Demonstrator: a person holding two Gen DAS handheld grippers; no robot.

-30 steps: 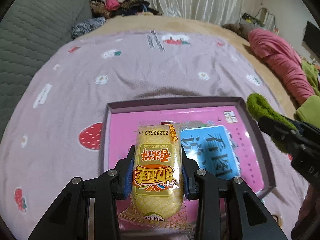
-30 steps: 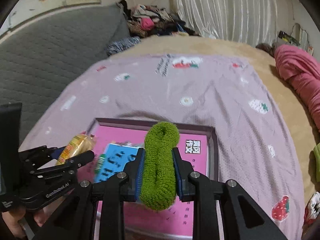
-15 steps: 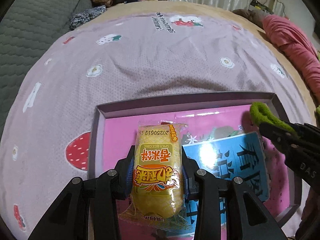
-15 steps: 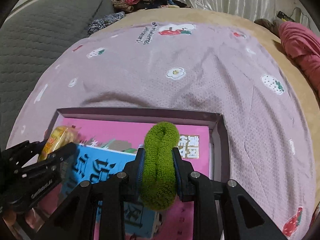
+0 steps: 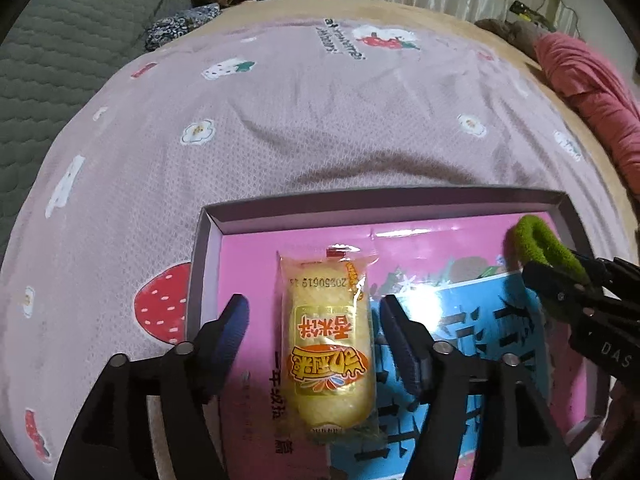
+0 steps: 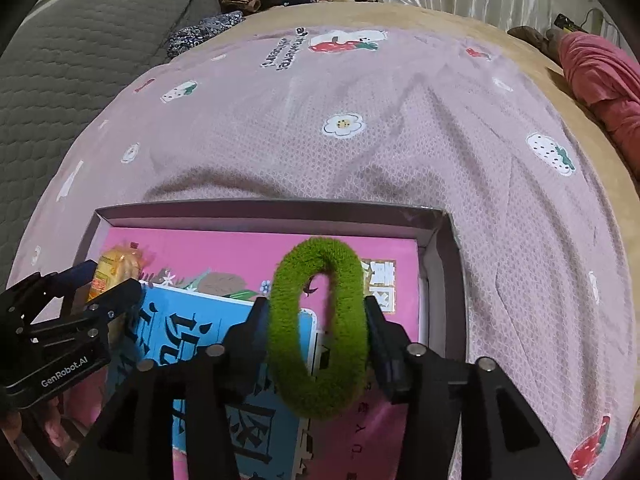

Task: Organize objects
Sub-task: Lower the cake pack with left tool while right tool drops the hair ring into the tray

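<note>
The left gripper (image 5: 314, 334) is opening its jaws, and the yellow plastic-wrapped snack cake with orange lettering (image 5: 327, 346) is lying between the blue-padded fingers (image 5: 232, 330) with a clear gap on each side, so nothing is being gripped there. The packet is resting on the pink cover inside the shallow grey-walled cardboard box (image 5: 304, 208), its long axis running along the line of the fingers, the crimped end with the printed date pointing toward the box's far wall.

The right gripper (image 6: 318, 334) is opening too, and the fuzzy green ring-shaped hair tie (image 6: 318, 332) is standing on edge between its fingers (image 6: 378, 332), spreading into an oval (its hole is facing the camera). Its sides are sitting right against both pads, so whether they are still pressing it cannot be told. Its long axis is running away from the camera, above the blue book with black characters (image 6: 224, 332) and the pink cover.

Both grippers are tilting steeply down over the box, side by side, which is sitting on the mauve strawberry-print blanket (image 5: 320, 120).
</note>
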